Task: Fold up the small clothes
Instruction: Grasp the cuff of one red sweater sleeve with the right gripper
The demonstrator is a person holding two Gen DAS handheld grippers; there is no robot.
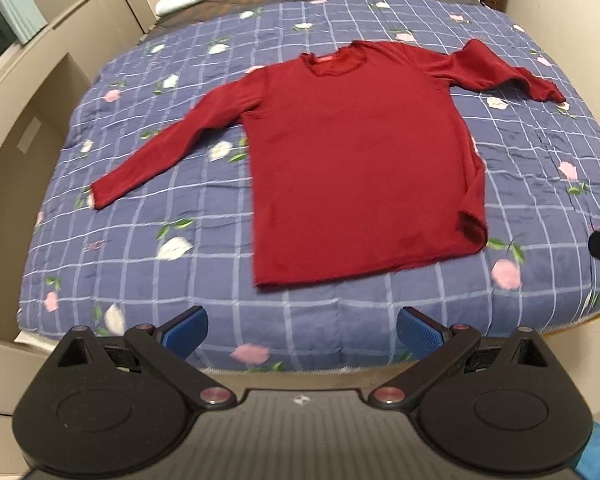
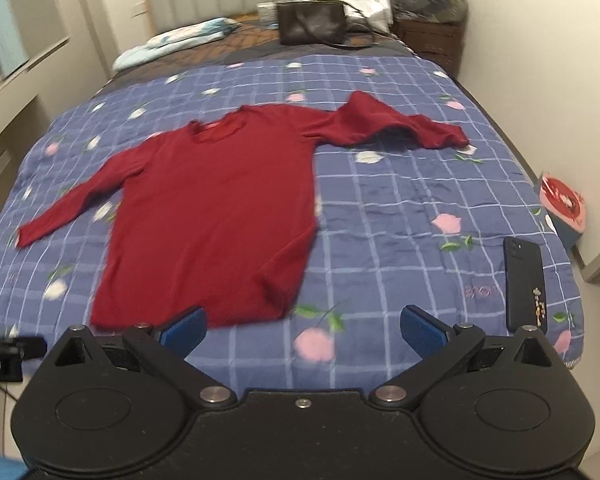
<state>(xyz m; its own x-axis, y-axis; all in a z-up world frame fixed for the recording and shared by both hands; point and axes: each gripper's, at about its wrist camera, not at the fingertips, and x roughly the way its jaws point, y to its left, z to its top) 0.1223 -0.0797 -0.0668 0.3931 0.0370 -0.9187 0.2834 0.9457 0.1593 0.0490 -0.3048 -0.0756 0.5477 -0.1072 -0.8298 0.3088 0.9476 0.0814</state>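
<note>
I see both views slightly blurred; the neck label on the shirt (image 1: 360, 152) is unreadable. My left gripper (image 1: 302, 334) and right gripper (image 2: 303, 332) stand wide open, empty, short of the shirt's hem. The shirt lies flat on the quilt (image 1: 540, 168), a phone (image 2: 525, 282) right of it.

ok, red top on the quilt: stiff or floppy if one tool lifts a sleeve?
Probably floppy: the red top lies limp, and its far sleeve is already humped and creased. Likely light. It may drag across the quilt rather than lift whole.
</note>
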